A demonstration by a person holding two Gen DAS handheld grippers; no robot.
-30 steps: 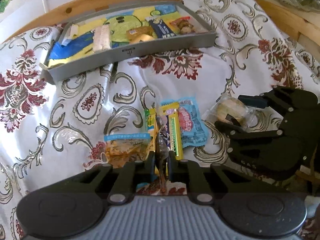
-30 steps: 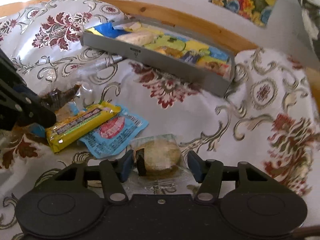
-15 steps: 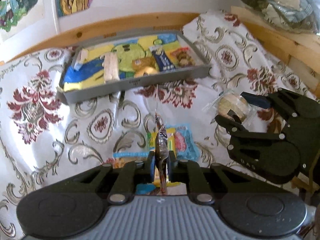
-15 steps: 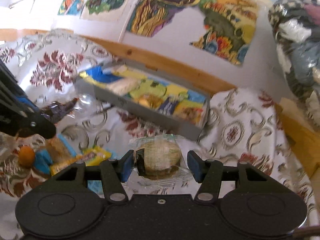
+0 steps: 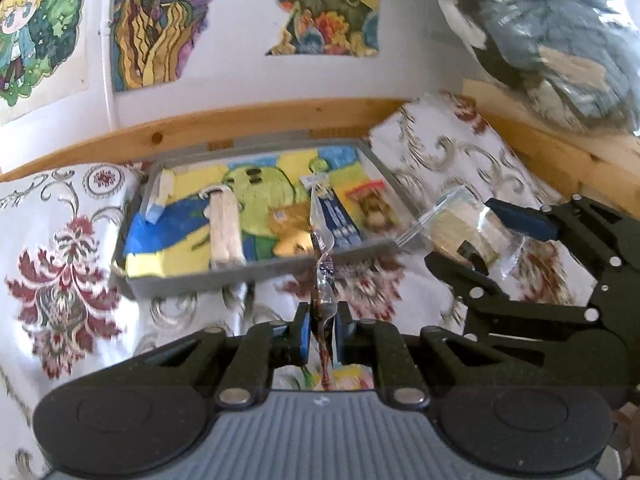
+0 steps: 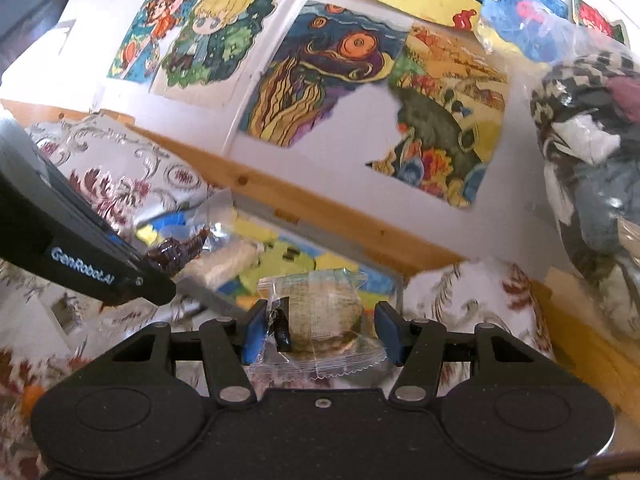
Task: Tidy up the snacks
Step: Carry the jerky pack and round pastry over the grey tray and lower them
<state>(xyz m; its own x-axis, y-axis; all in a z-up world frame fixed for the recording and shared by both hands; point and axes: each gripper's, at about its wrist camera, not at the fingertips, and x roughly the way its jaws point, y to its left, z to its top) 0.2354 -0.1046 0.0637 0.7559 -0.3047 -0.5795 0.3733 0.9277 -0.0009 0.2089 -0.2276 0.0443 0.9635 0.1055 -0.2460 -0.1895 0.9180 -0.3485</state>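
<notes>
My left gripper is shut on a thin clear packet with a dark snack inside, held edge-on above the patterned cloth. The same packet shows in the right wrist view, at the left gripper's tip. My right gripper is shut on a round biscuit in a clear wrapper; in the left wrist view that biscuit hangs beside the tray's right corner. The grey tray lies ahead by the wooden rail, holding a pale bar, a blue packet and a red-edged packet.
A wooden rail and a wall with colourful drawings stand behind the tray. A clear bag of clothes sits at the right. A yellow packet shows on the flowered cloth under the left gripper.
Both grippers have risen and moved forward toward the tray with their snacks. The snacks left on the cloth have dropped almost out of view.
</notes>
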